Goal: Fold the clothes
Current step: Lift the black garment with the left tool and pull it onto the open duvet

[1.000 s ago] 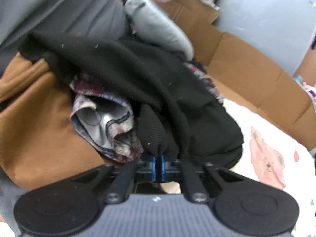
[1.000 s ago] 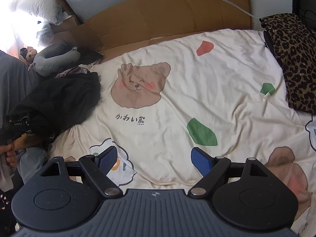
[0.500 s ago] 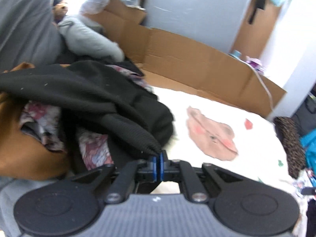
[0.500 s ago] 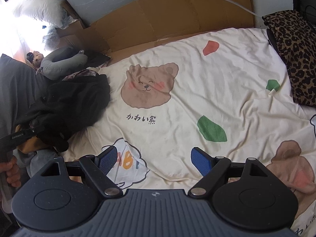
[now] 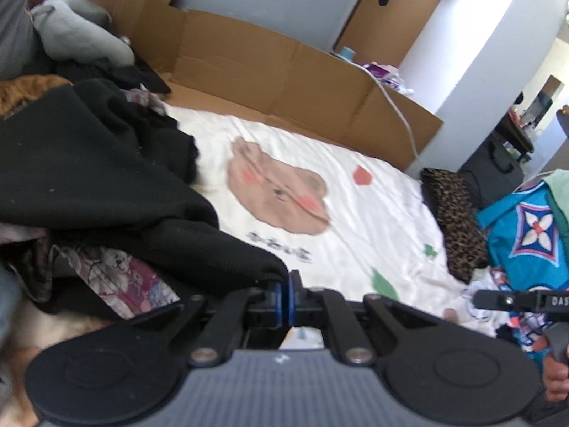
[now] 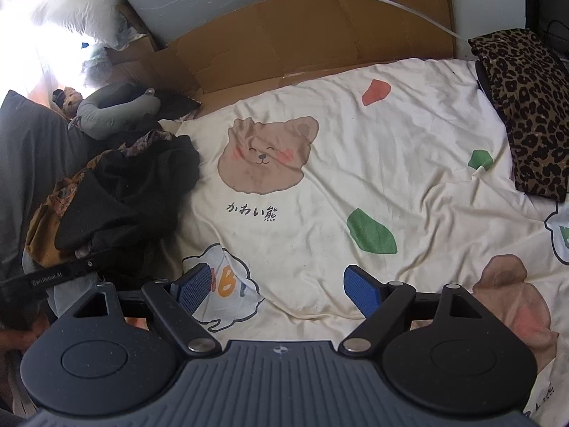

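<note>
A black knit garment [image 5: 106,178] lies over a heap of clothes at the left of the bed. My left gripper [image 5: 284,290] is shut on its ribbed cuff [image 5: 227,252], which stretches from the heap toward the blue pads. From the right wrist view the same black garment [image 6: 135,192] sits on the pile at the left edge of the cream bear-print sheet [image 6: 355,178]. My right gripper [image 6: 281,288] hangs open above the sheet with nothing between its fingers.
A floral cloth [image 5: 124,277] and a brown garment [image 6: 46,220] lie under the black one. A grey neck pillow [image 6: 117,110], flattened cardboard [image 6: 313,35] and a leopard-print cushion [image 6: 526,106] border the bed. Blue patterned clothes [image 5: 526,227] lie at the right.
My left gripper has pulled the black cuff away from the heap and swung toward the open sheet. The right gripper has drifted slightly and stays open.
</note>
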Available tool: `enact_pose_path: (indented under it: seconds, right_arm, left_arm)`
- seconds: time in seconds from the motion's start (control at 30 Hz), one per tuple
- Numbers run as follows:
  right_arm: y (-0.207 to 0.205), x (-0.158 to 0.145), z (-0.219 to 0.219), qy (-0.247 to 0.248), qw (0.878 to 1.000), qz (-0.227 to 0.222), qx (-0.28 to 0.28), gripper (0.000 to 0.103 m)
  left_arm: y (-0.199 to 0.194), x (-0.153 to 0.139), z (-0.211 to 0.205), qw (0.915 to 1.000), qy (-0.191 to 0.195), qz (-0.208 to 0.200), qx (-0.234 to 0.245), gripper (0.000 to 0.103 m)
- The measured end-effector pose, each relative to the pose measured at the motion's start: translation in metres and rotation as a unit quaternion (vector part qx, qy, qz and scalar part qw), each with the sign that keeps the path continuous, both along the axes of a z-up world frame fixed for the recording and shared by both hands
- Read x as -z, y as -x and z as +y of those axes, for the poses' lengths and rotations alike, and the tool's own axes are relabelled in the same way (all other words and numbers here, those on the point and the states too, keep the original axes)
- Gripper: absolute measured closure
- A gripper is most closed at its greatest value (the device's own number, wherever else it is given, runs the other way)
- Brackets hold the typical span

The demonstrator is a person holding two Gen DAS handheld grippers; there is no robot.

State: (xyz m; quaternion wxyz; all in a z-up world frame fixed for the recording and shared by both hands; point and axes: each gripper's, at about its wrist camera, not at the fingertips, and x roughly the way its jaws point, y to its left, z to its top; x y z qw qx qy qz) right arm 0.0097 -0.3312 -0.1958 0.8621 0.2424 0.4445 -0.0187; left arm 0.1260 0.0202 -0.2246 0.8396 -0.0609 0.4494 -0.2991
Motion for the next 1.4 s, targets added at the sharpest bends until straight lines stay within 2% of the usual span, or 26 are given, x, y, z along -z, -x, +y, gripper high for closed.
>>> enact_pose_path:
  seconds: [0.17,0.33,0.43,0.73,0.9,1.0,1.1,1.17,1.23,1.4]
  right_arm:
    - [0.001,-0.002,-0.008,0.003,1.0,0.006,0.009,0.018]
    - [0.004,-0.01,-0.018,-0.01,1.0,-0.002,0.023,0.018]
    - [0.005,-0.014,-0.022,-0.012,1.0,-0.007,0.027,0.018]
    - [0.009,-0.027,-0.029,-0.004,0.999,-0.021,0.027,0.018]
    - [0.011,-0.02,-0.034,-0.001,0.999,-0.011,0.033,0.018]
    - [0.012,-0.015,-0.036,0.001,0.999,-0.004,0.037,0.018]
    - [0.012,-0.009,-0.037,0.001,0.999,0.004,0.04,0.018]
    - [0.011,-0.004,-0.034,0.001,0.999,0.009,0.038,0.018]
    - [0.01,-0.002,-0.03,0.0,0.999,0.011,0.035,0.017]
    - [0.004,0.001,-0.018,-0.007,1.0,0.011,0.028,0.018]
  left_arm:
    - [0.018,0.004,-0.022,0.9992,0.028,0.022,0.019,0.1]
    - [0.022,-0.001,-0.049,0.9984,0.021,0.026,0.045,0.099]
    - [0.024,-0.006,-0.062,0.998,0.026,0.026,0.05,0.099]
    - [0.024,-0.024,-0.113,0.9933,0.031,0.009,0.111,0.099]
    - [0.032,-0.027,-0.129,0.9886,0.054,0.018,0.14,0.099]
    - [0.034,-0.019,-0.135,0.9855,0.057,0.045,0.153,0.098]
    - [0.034,-0.002,-0.132,0.9862,0.035,0.071,0.145,0.095]
    - [0.035,0.01,-0.126,0.9867,0.022,0.087,0.135,0.088]
    - [0.034,0.016,-0.116,0.9868,0.021,0.107,0.12,0.086]
    - [0.032,0.012,-0.087,0.9898,0.018,0.104,0.095,0.069]
